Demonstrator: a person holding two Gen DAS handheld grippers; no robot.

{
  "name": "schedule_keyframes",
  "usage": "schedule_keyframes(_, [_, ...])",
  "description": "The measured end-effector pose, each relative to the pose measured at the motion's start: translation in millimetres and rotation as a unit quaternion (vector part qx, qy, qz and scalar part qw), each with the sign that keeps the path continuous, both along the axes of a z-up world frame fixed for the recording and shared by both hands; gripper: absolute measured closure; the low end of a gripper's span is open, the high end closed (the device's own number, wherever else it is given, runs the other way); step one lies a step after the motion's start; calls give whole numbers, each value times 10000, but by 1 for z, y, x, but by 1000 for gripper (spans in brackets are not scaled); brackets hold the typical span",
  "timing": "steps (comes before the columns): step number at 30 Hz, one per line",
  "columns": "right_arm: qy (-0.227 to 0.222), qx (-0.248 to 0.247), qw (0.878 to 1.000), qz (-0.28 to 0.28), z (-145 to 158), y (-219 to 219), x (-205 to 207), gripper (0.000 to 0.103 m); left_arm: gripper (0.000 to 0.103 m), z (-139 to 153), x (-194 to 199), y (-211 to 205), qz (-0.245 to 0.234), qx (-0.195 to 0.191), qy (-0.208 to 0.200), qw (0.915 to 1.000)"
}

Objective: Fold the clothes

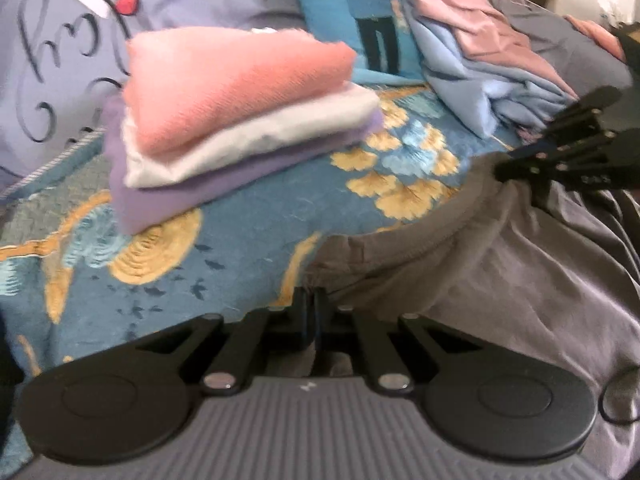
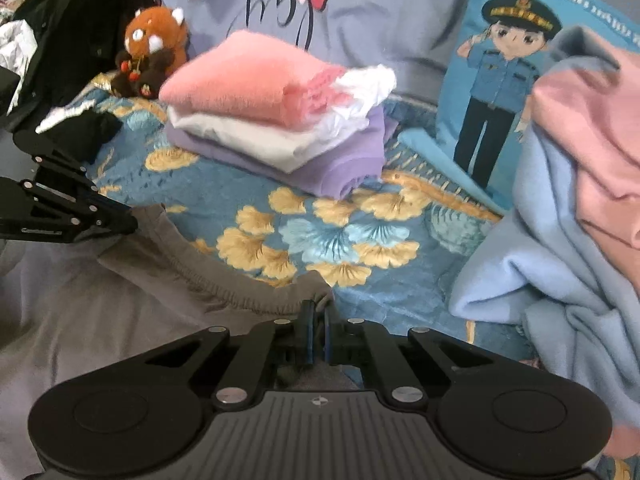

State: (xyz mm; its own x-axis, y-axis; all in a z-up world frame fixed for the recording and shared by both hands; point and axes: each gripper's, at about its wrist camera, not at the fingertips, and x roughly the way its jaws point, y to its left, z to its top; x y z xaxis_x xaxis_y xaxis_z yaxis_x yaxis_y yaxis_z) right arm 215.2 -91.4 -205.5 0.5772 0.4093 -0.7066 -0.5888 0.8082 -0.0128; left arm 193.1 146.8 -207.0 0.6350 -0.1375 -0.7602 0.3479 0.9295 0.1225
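Across both of my wrist views spreads the blue bedspread embroidered with yellow and pale-blue flowers (image 1: 248, 232), the biggest thing in sight. On it, filling my left view from 3 to 6 o'clock, lies the grey garment with a gathered elastic waistband (image 1: 500, 280), its band curving between my 2 tools. At 3 o'clock in my right view sits a rumpled heap of light-blue and pink clothes (image 2: 560, 248), and at 12 o'clock a lavender pillow with dark script lettering (image 2: 380, 12) leans behind everything. Beside it at 2 o'clock stands a blue cushion printed with a cartoon officer (image 2: 496, 92). Near centre, toward 12 o'clock, rests a stack of 3 folded pieces, pink over white over purple (image 2: 280, 120), well apart from the grey garment. A small brown plush animal with white markings (image 2: 152, 52) sits at 10 o'clock.

My left gripper (image 1: 310, 312) has its jaws pressed together on the waistband's near end. My right gripper (image 2: 316, 328) is likewise pinched tight on the waistband's other end, cloth bunching at the tips.
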Motion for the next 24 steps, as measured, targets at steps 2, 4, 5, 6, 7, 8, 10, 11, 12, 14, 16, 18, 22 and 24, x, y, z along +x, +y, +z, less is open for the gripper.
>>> schedule_keyframes(2, [-173, 76, 9998, 40, 9, 2, -4, 99, 100, 6, -2, -3, 72, 161, -186, 9997])
schedule_keyframes(4, [-352, 111, 9993, 51, 17, 5, -5, 99, 100, 11, -4, -6, 145, 322, -371, 9987])
schedule_keyframes(5, [-416, 131, 9990, 37, 21, 7, -4, 99, 100, 14, -6, -7, 181, 402, -464, 9979])
schedule_keyframes(6, [-462, 130, 9988, 5, 24, 9, -1, 99, 100, 17, -7, -8, 217, 483, -556, 9970])
schedule_keyframes(7, [-504, 124, 9986, -30, 27, 11, 2, 99, 100, 19, -8, -10, 253, 563, -649, 9960])
schedule_keyframes(8, [-484, 103, 9987, -96, 27, 15, 8, 99, 99, 22, -8, -11, 288, 640, -732, 9948])
schedule_keyframes(10, [-421, 56, 9988, -239, 26, 21, 22, 99, 99, 21, 8, -11, 328, 745, -676, 9944])
schedule_keyframes(11, [-390, 32, 9988, -310, 26, 25, 30, 99, 99, 19, 17, -11, 348, 800, -620, 9943])
schedule_keyframes(12, [-303, 26, 9986, -426, 22, 27, 38, 98, 98, 17, 26, -11, 370, 861, -559, 9940])
schedule_keyframes(14, [33, -64, 9972, -744, 10, 31, 57, 97, 95, 3, 41, -12, 436, 1078, -368, 9925])
schedule_keyframes(16, [348, -151, 9926, -1155, -2, 30, 73, 95, 95, -12, 49, -9, 605, 1201, -112, 9908])
schedule_keyframes(18, [563, 112, 9874, -1472, -4, 15, 82, 94, 95, -22, 51, -5, 756, 1192, 92, 9899])
schedule_keyframes(22, [608, 1198, 9733, -1861, 11, -41, 69, 79, 91, -6, 22, 16, 671, 575, -115, 9960])
schedule_keyframes(24, [524, 1301, 9697, -2001, 21, -75, 44, 75, 80, 9, 6, 34, 623, 151, -175, 9978])
